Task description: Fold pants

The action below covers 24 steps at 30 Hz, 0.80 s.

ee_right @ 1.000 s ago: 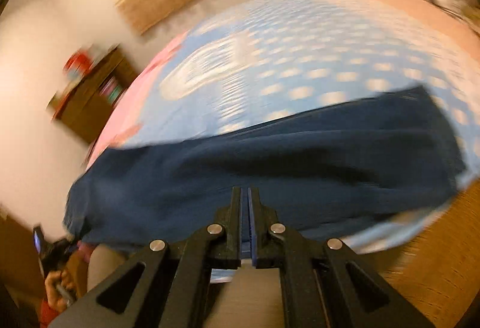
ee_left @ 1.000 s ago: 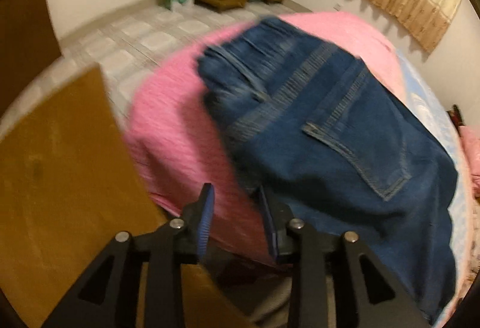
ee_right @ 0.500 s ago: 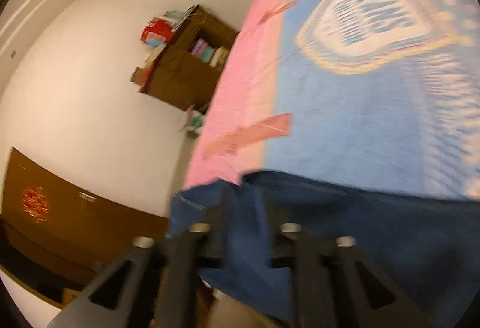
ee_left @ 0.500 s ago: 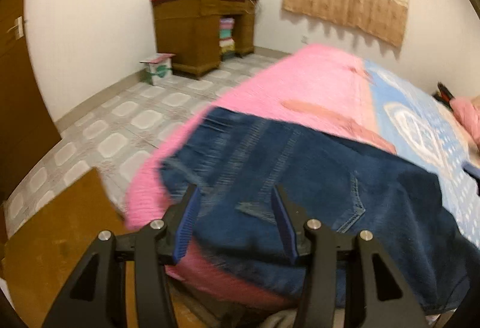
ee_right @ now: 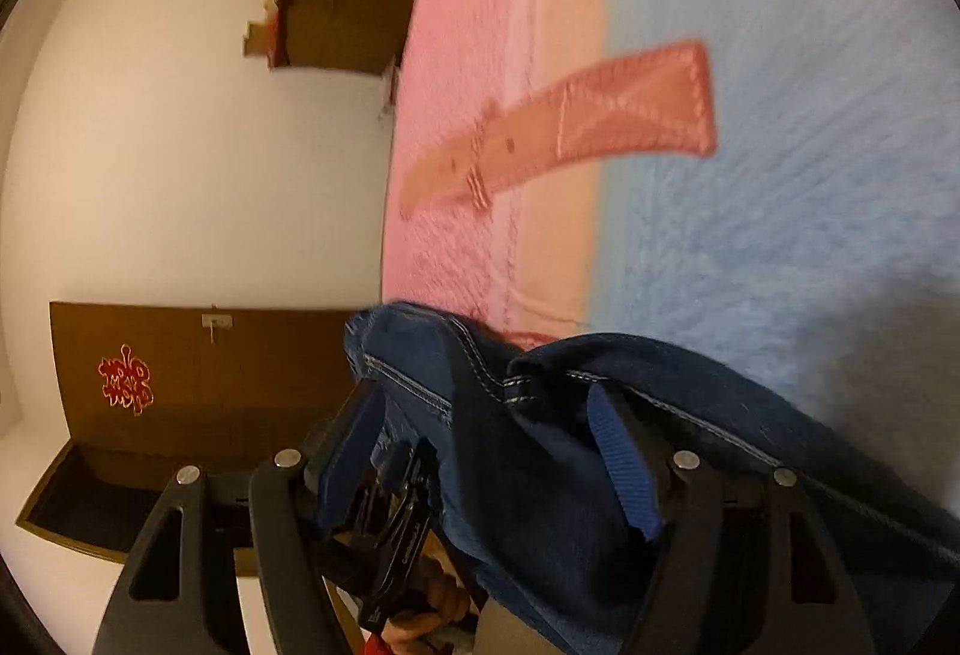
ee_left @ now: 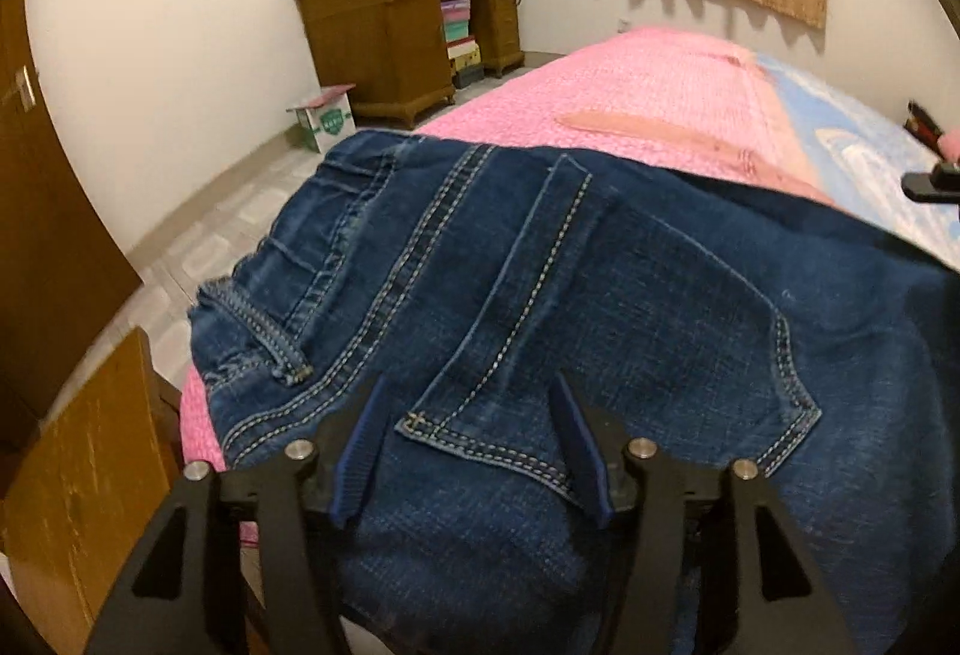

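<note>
Denim pants (ee_left: 600, 307) with pale stitching on quilted pink bedspread (ee_left: 648, 97), both hand-held grippers (ee_left: 468, 451) (ee_right: 492, 451) opening, released.

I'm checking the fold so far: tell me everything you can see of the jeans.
The jeans are dark blue denim with pale contrast stitching, lying back-side up on the bed's pink cover. A back pocket, waistband and belt loop show. The waist end lies at the bed's edge. Both tongs stand over the cloth, jaws opening, neither pinching it.
</note>
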{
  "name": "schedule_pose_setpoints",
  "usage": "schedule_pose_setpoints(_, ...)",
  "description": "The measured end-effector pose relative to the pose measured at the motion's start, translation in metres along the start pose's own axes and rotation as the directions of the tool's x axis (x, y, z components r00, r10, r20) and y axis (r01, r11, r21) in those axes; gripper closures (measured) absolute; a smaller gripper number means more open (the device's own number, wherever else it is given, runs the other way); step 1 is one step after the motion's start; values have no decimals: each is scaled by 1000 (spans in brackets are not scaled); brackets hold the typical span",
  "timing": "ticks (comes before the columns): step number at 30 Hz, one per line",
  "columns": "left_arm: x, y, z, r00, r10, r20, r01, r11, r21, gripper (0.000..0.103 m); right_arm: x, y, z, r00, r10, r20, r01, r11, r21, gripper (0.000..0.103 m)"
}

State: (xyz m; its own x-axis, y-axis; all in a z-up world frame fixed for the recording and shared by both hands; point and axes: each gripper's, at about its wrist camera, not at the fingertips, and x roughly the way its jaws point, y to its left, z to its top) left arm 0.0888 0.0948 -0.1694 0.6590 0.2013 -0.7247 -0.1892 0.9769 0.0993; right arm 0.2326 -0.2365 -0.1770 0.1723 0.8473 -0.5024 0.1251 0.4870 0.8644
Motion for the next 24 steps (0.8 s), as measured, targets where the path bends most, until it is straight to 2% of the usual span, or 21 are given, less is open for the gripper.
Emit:
schedule_pose_setpoints(3,2,-3,2,999,35,8,-35,999,22,34,26,4,5,992,41,-122,-44,999,-23,30)
schedule_pose_setpoints(5,5,-2,4,999,35,1,-35,999,15,32,34,10,7,991,41,-124,-49,997,-64,30)
schedule_pose_setpoints(8,7,-2,5,999,41,-4,-41,999,21,30,36,11,14,992,108,-61,-109,994,-23,30)
schedule_pose_setpoints(10,8,-5,9,999,43,-3,-43,999,26,28,22,7,20,974,224,21,-224,974,31,30)
schedule_pose_setpoints(12,11,-5,11,999,37,-12,-37,999,24,25,15,-5,25,951,300,78,-308,944,119,30)
schedule_pose_setpoints(16,10,-7,10,999,47,-18,-46,998,41,24,22,-40,28,928,336,161,-370,881,294,31)
schedule_pose_setpoints(19,11,-3,11,999,34,-21,-33,999,43,20,25,-38,34,944,310,116,-331,896,295,31)
schedule_pose_setpoints(21,11,3,14,999,3,-38,-2,1000,31,18,14,-18,35,971,236,47,-240,945,224,31)
schedule_pose_setpoints(23,12,12,17,998,-25,-62,26,1000,1,17,-14,10,30,993,110,44,-114,988,100,31)
schedule_pose_setpoints(24,11,15,18,997,-34,-71,33,999,-13,18,-39,25,25,995,13,100,-15,1000,23,31)
